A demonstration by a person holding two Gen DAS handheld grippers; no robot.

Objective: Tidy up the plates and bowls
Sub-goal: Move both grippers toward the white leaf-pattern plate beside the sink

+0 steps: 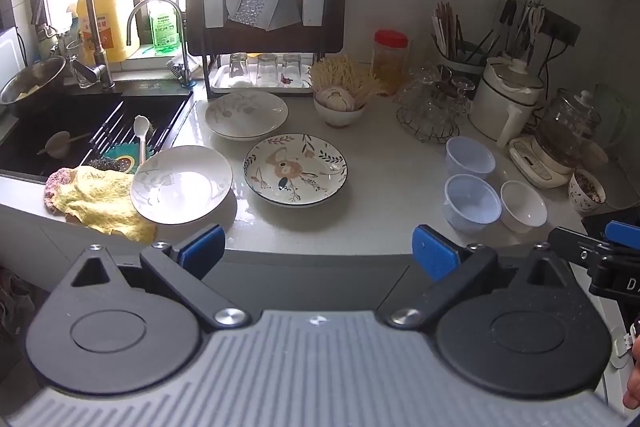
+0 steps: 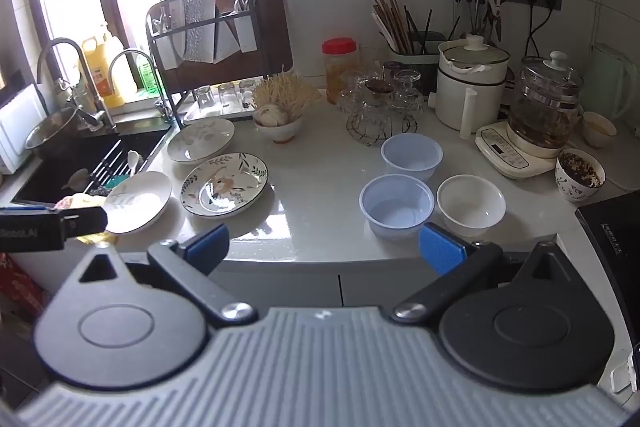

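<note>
Three plates lie on the pale counter: a floral plate (image 1: 295, 169) (image 2: 224, 184) in the middle, a white leaf-print plate (image 1: 181, 183) (image 2: 138, 201) at the front left, and another leaf-print plate (image 1: 246, 114) (image 2: 201, 140) behind them. To the right stand two translucent plastic bowls (image 1: 472, 202) (image 2: 396, 205), (image 1: 470, 155) (image 2: 411, 155) and a white bowl (image 1: 523, 205) (image 2: 471, 205). My left gripper (image 1: 318, 253) hangs open before the counter's front edge, nothing between its blue pads. My right gripper (image 2: 326, 247) is likewise open and empty, in front of the bowls.
A black sink (image 1: 80, 135) with a yellow cloth (image 1: 100, 201) on its edge lies left. A dish rack (image 1: 264, 27) with glasses stands at the back. A garlic bowl (image 1: 340, 105), glassware basket (image 1: 432, 111), white pot (image 1: 506, 95) and kettle base (image 2: 516, 147) crowd the back right.
</note>
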